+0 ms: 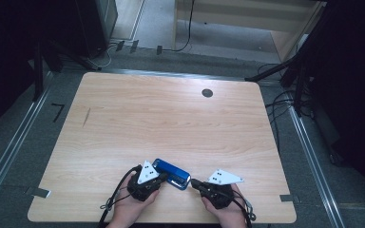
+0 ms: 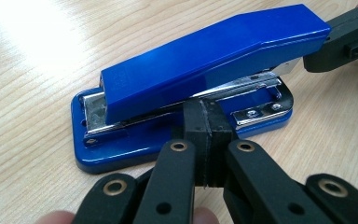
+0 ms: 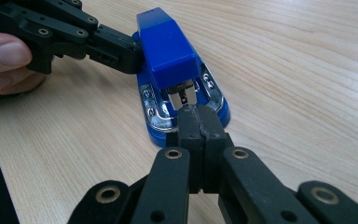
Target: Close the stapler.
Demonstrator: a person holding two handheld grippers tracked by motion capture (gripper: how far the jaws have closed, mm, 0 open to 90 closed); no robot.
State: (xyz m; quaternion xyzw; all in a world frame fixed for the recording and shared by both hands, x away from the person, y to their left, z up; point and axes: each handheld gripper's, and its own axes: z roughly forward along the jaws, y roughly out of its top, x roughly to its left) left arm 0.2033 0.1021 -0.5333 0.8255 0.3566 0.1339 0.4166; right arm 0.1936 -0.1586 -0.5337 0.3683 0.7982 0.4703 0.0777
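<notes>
1. A blue stapler (image 1: 172, 173) lies flat on the wooden worktop (image 1: 171, 118), near the person's edge, between the two hands.
2. The left claw (image 2: 204, 122) is clenched with nothing between its jaws; its tip sits against the stapler's long side, at the gap between top arm and base.
3. The right claw (image 3: 196, 122) is likewise clenched and empty, its tip at the stapler's front end, just below the metal nose of the magazine.
4. Step in hand, by judgement: both claws are set against the stapler, side and front, to brace or nudge it; neither grasps it.
5. The next move likely calls for one claw to steady the base while the other opens to take or press the top arm; a push from one side alone could slide the stapler along the worktop.
</notes>
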